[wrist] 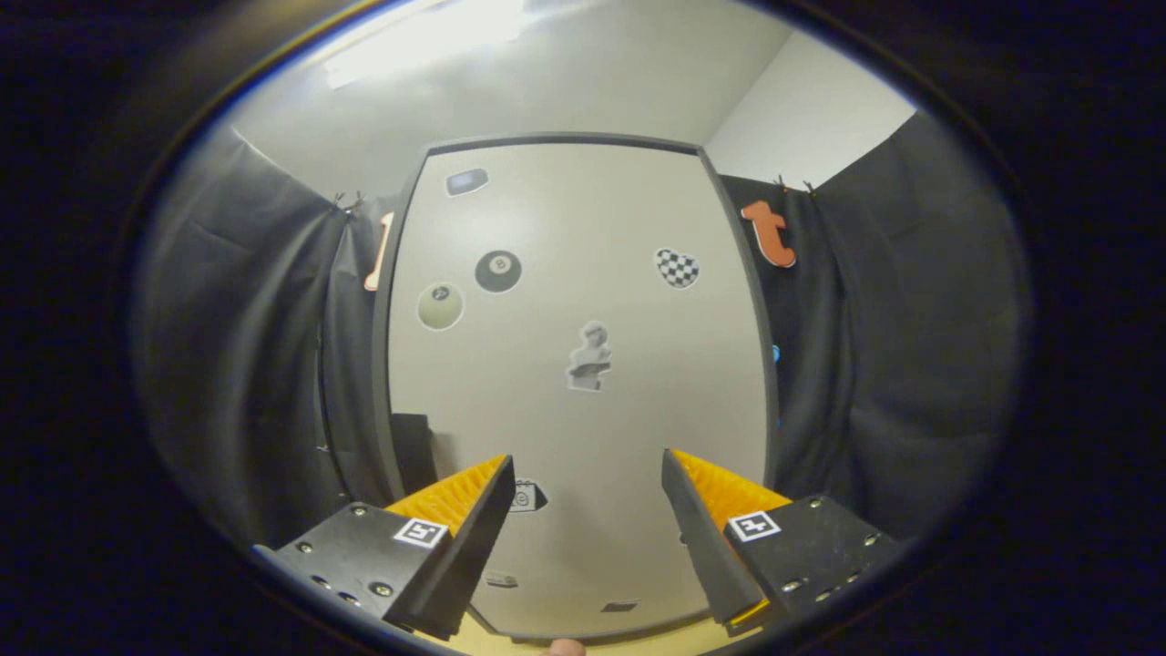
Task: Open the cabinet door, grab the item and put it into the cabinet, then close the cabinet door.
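Fingers (588,519) spread, holding nothing, facing closed cabinet door (583,301) w/ stickers; looks stiff, flat, handle-less — prob. best gripped at right edge.

1 cabinet door (638,428), approx. 8 stickers (677,268) on it; 1 tongs (588,457), 2 fingers (455,497) apart.

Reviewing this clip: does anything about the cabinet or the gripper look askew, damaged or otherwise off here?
Nothing stands out. The cabinet door faces the gripper shut and flat, its stickers intact, with no visible damage. The gripper's fingers are open with nothing between them, pointing at the door's lower part.
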{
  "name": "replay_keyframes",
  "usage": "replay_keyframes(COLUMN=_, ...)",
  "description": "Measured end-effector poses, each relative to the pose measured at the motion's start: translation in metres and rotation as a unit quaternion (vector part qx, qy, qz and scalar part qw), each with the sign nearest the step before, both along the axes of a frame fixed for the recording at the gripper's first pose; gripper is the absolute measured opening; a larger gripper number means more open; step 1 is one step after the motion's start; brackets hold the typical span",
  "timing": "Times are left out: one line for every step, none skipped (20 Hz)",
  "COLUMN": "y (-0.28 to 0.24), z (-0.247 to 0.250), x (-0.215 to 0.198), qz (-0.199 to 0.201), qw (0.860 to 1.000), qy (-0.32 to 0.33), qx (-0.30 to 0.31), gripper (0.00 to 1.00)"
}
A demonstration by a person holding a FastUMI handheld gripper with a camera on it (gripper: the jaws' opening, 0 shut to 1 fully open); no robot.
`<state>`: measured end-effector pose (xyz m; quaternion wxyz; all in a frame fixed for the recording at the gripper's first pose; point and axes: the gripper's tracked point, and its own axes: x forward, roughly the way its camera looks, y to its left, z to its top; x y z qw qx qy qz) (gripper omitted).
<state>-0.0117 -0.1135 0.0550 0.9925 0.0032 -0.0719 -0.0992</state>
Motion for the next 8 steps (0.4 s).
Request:
replay_keyframes(y=-0.011, z=0.003, x=-0.004, qz=-0.009, qw=1.000, qy=-0.002, qx=-0.001, gripper=0.96)
replay_keyframes(y=-0.022, z=0.006, x=-0.009, qz=-0.017, qw=1.000, qy=-0.005, qx=-0.004, gripper=0.96)
replay_keyframes(y=-0.034, z=0.009, x=-0.013, qz=-0.025, qw=1.000, qy=-0.008, qx=-0.006, gripper=0.96)
replay_keyframes(y=-0.045, z=0.011, x=-0.016, qz=-0.032, qw=0.999, qy=-0.010, qx=-0.009, gripper=0.96)
replay_keyframes(y=-0.056, z=0.013, x=-0.020, qz=-0.038, qw=0.999, qy=-0.010, qx=-0.012, gripper=0.96)
replay_keyframes(y=-0.068, z=0.013, x=-0.022, qz=-0.047, qw=0.999, qy=-0.011, qx=-0.018, gripper=0.96)
replay_keyframes(y=-0.083, z=0.012, x=-0.025, qz=-0.057, qw=0.998, qy=-0.009, qx=-0.024, gripper=0.96)
replay_keyframes(y=-0.097, z=0.010, x=-0.026, qz=-0.068, qw=0.997, qy=-0.006, qx=-0.031, gripper=0.96)
